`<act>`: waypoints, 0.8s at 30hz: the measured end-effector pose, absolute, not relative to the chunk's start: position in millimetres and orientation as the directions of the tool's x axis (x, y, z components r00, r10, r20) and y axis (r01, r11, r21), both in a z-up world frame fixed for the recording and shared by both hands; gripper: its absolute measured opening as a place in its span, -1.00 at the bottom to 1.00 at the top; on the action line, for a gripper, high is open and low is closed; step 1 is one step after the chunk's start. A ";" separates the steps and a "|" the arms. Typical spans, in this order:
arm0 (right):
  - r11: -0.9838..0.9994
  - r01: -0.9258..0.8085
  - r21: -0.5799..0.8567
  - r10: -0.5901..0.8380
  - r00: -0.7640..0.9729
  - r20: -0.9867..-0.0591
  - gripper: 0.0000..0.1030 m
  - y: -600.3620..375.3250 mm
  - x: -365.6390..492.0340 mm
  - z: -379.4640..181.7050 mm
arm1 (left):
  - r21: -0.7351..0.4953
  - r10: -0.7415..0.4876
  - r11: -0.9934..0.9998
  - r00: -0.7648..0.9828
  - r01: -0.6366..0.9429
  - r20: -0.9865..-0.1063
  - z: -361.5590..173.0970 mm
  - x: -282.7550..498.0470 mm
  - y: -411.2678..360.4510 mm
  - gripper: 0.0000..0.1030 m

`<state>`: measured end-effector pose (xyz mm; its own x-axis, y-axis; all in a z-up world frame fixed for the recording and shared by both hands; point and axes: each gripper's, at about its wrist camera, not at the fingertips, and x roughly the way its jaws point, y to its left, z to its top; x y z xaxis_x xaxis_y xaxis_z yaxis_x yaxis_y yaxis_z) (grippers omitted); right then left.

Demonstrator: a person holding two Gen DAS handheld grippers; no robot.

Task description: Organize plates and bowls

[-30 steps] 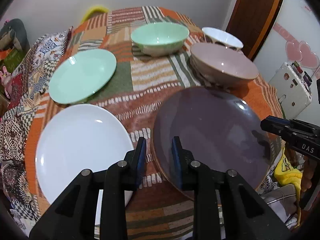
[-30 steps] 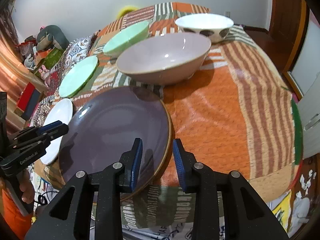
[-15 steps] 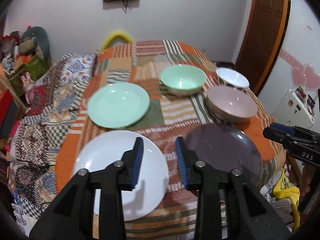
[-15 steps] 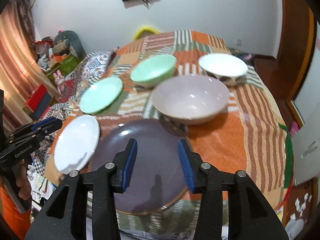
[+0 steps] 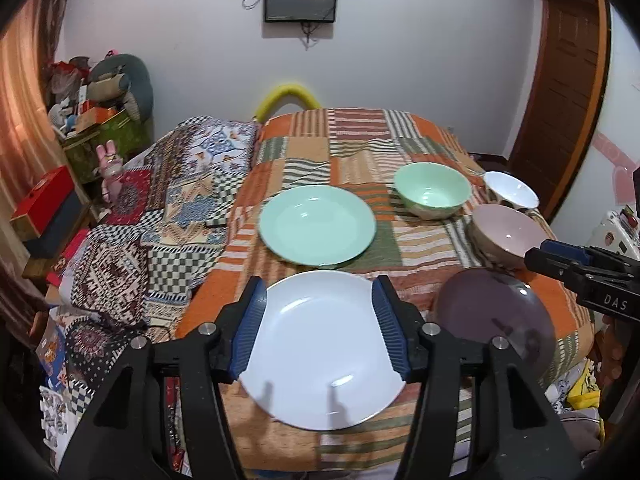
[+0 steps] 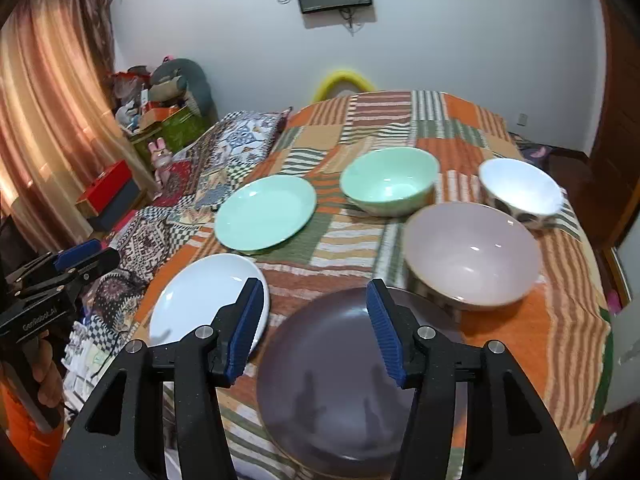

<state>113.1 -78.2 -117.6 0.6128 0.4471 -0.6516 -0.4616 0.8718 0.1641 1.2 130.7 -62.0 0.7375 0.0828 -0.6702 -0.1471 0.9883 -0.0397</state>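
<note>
The patchwork cloth [image 5: 352, 144] covers the table and carries everything; three plates and three bowls lie on it. The left wrist view alone shows the brown door [image 5: 560, 92] and a white appliance [image 5: 616, 228], blurred at the frame's right edge, perhaps a small fridge; the right wrist view alone shows the striped curtain [image 6: 44, 128]. Plates, largest first: the purple plate [image 6: 336, 380] at the near edge, the white plate [image 5: 320, 344] beside it, the green plate [image 5: 318, 224] behind. Bowls: the pink bowl [image 6: 472, 252] touching the purple plate's far rim, then the green bowl [image 6: 390, 186], then the white patterned bowl [image 6: 520, 190]. The left gripper [image 5: 320, 324] hangs above the white plate, the right gripper [image 6: 314, 328] above the purple one; both sets of jaws have just been opening, released, nothing between them.
</note>
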 end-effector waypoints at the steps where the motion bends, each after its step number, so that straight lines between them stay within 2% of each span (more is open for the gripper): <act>1: 0.869 -0.468 0.163 0.450 0.609 -0.653 -0.03 -73.6 114.1 -118.2 | -0.039 0.088 0.987 0.735 -0.154 -0.673 -63.7 -0.4 134.2 0.09; 9: 0.850 -0.505 0.150 0.454 0.559 -0.694 -0.02 -39.4 126.1 -132.2 | -0.057 0.101 0.976 0.673 -0.208 -0.733 -94.7 0.6 168.9 0.14; 17: 0.838 -0.530 0.129 0.428 0.491 -0.759 -0.02 -12.3 140.3 -155.1 | -0.112 0.066 0.957 0.579 -0.267 -0.813 -144.6 9.5 201.1 0.14; 24: 0.834 -0.536 0.132 0.403 0.429 -0.808 -0.02 3.3 157.7 -175.4 | -0.151 0.030 0.944 0.529 -0.295 -0.848 -173.9 13.5 217.6 0.14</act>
